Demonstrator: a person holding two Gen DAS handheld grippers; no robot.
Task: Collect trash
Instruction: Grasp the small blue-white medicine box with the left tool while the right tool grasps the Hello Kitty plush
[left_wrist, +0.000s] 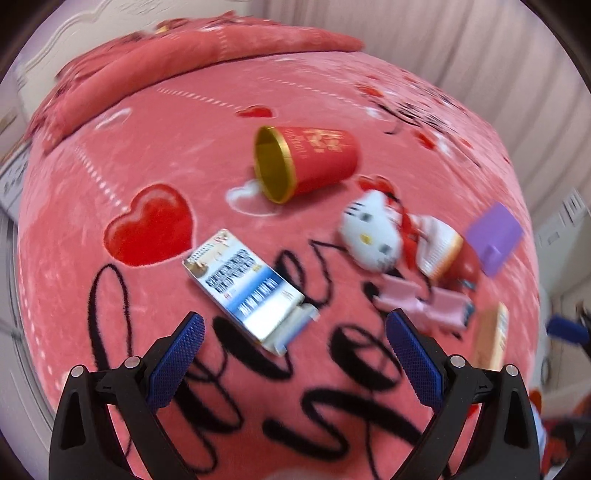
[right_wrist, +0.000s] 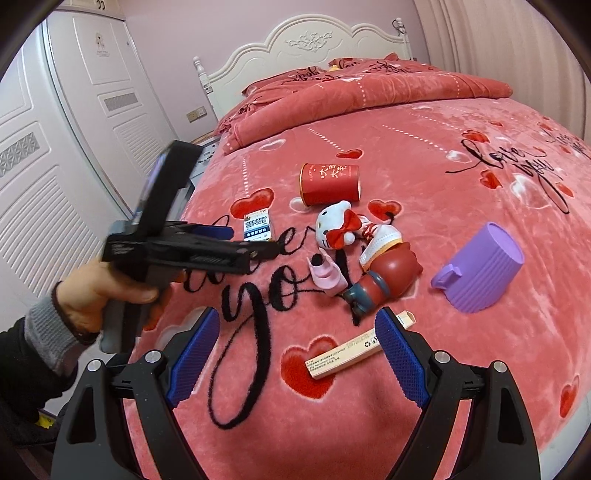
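Left wrist view: left gripper jaws spread, empty; blue box lies just beyond on the bed; motion blur could cause a missed grab.
Right wrist view: right gripper jaws spread, empty; tan box near right; risk of snagging the toys.

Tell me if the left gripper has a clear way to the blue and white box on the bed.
Probably yes. The left gripper stands open just short of the blue and white box, with only bare blanket between them.

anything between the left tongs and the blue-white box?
Nothing. In the left wrist view only bare red blanket with black lettering separates the open left tongs from the blue-white box.
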